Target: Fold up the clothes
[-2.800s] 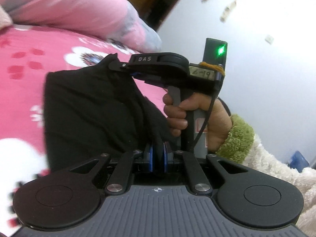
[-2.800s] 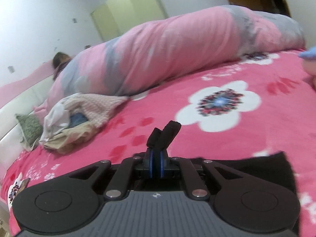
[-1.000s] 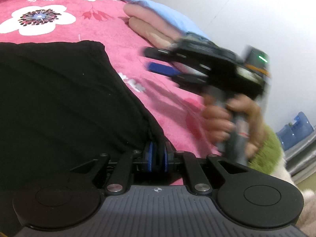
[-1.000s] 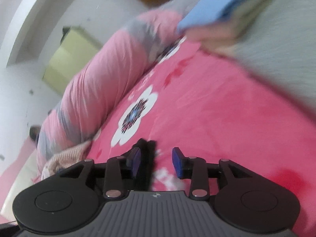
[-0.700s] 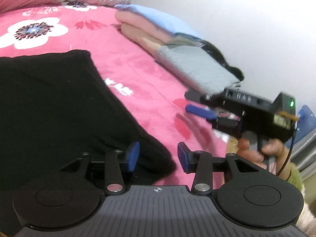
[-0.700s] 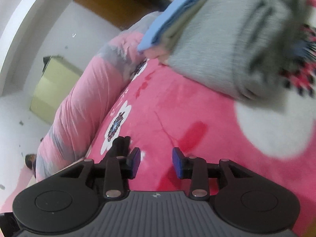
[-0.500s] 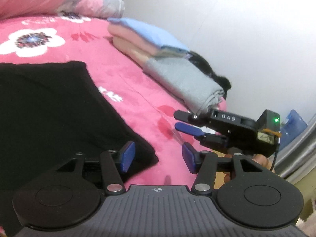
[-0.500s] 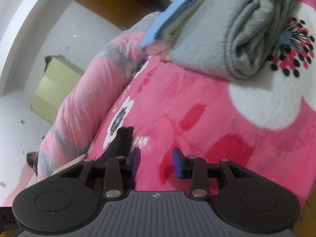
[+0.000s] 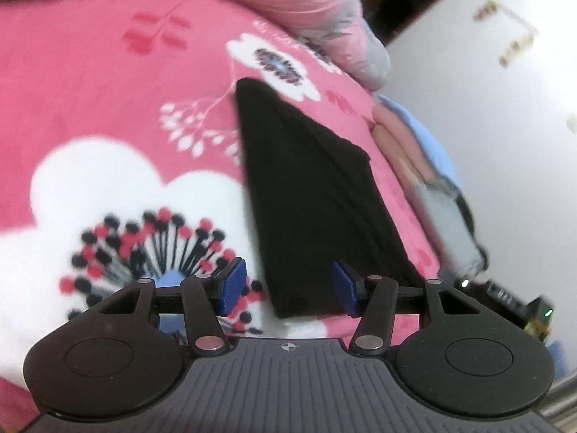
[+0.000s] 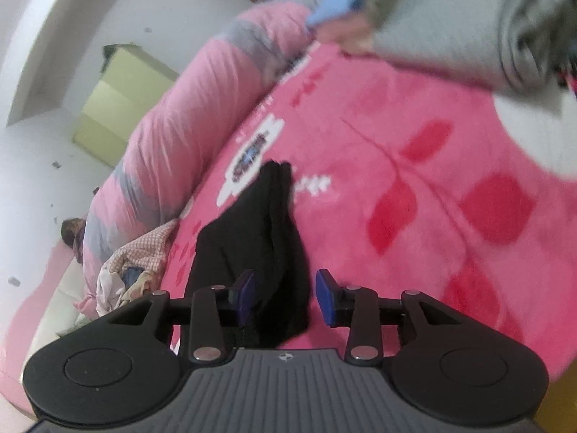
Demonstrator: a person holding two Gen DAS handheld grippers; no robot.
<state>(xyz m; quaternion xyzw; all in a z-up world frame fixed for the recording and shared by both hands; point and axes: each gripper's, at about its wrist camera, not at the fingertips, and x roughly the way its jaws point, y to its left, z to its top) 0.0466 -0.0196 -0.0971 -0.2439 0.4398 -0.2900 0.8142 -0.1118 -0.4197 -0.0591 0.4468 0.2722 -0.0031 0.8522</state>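
Observation:
A black garment [image 9: 310, 195], folded into a long strip, lies flat on the pink flowered bedspread [image 9: 108, 90]. My left gripper [image 9: 287, 287] hovers open at the strip's near end, which shows between the blue pads [image 9: 230, 285] without touching them. In the right wrist view the same black garment [image 10: 267, 234] runs away from my right gripper [image 10: 285, 295]. Its jaws are opening, the cloth's near end lies between them, and neither pad presses on it. The right tool's black housing [image 9: 505, 294], with a green light, shows at the lower right of the left wrist view.
A stack of folded clothes [image 9: 432, 180], pink, blue and grey, sits along the bed's right edge by the wall, with its grey piece [image 10: 450, 29] close ahead of the right gripper. A rolled pink duvet [image 10: 202, 108] lines the far side. Unfolded clothes [image 10: 133, 267] lie heaped at the left.
My left gripper opened and let go of the black cloth, then swung left and rolled, so the whole strip now lies ahead. The right gripper drew back to the strip's end.

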